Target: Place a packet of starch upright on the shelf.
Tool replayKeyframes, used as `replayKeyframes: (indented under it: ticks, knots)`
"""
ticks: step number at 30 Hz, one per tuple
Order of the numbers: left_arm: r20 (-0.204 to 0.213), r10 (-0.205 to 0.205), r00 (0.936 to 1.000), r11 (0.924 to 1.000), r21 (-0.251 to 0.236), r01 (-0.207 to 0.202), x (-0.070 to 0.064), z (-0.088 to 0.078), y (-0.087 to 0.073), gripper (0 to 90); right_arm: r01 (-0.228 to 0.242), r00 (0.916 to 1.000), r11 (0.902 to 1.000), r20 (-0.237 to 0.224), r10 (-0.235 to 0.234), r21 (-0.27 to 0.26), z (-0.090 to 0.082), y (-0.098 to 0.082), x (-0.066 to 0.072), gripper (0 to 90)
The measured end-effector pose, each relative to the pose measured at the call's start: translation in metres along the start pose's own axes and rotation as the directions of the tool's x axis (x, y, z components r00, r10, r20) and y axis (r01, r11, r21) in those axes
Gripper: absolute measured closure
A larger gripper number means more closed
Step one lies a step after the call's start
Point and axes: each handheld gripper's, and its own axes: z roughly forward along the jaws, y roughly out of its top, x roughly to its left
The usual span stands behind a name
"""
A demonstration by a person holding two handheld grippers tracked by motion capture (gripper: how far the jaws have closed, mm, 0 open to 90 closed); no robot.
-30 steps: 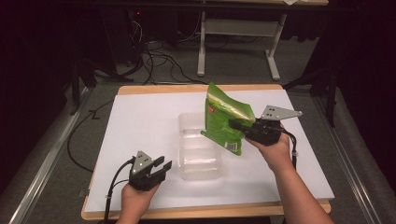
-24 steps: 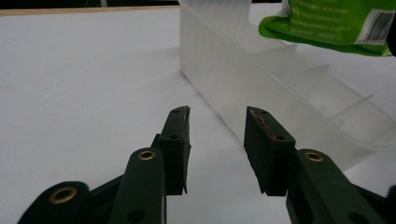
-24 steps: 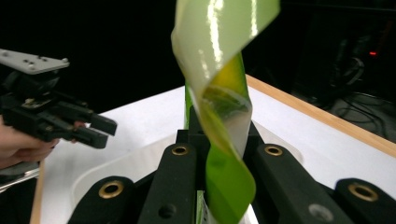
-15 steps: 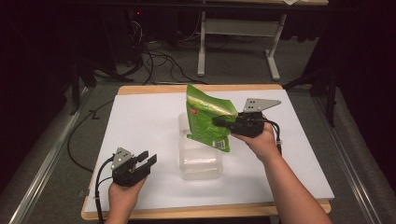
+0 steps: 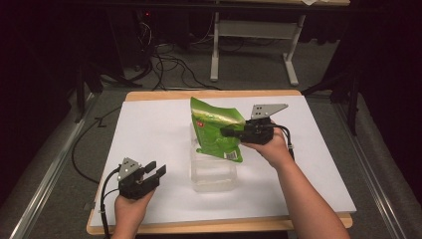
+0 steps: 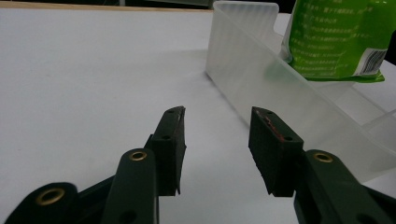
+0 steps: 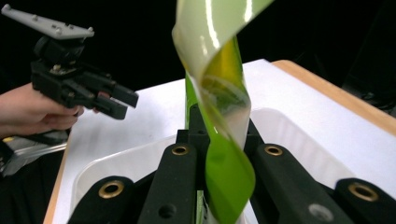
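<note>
Right claw (image 5: 225,132): jaws closed on the green bag (image 5: 215,130), pinching its edge; the right gripper view shows the film clamped and twisted between the two jaws.
Green bag: held off the desk, tilted, hanging over the far part of the clear plastic bin (image 5: 213,172); the barcode corner is lowest.
Clear plastic bin: stands on the white desk (image 5: 149,129) near its middle, long side running away from the person; whether the bag touches it cannot be told.
Left claw (image 5: 155,169): jaws apart, nothing between them, at the near left of the desk, just beside the bin's left wall and clear of it.
Left claw pads (image 6: 173,140): bare, pointing past the bin wall (image 6: 261,79).
Desk: white top with a wooden edge.
</note>
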Motion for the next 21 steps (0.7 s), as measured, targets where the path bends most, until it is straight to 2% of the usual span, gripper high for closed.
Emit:
replayKeyframes:
  ticks: [3,8,21]
  knots:
    - [0.001,-0.001,1.0,1.0,0.0,0.001,0.0,0.0,0.0,56.7,0.003,1.0,0.9999,-0.006,-0.003,0.011,0.003,-0.001,0.001,82.8]
    - [0.003,0.002,1.0,1.0,0.002,-0.002,-0.001,0.001,0.0,56.6,0.002,0.9999,1.0,-0.015,-0.002,-0.003,0.008,-0.002,0.003,82.3]
    - [0.004,0.002,1.0,1.0,0.002,-0.002,-0.002,0.001,0.0,56.6,-0.007,0.9999,0.9999,-0.01,0.007,0.014,0.031,-0.006,0.011,81.2]
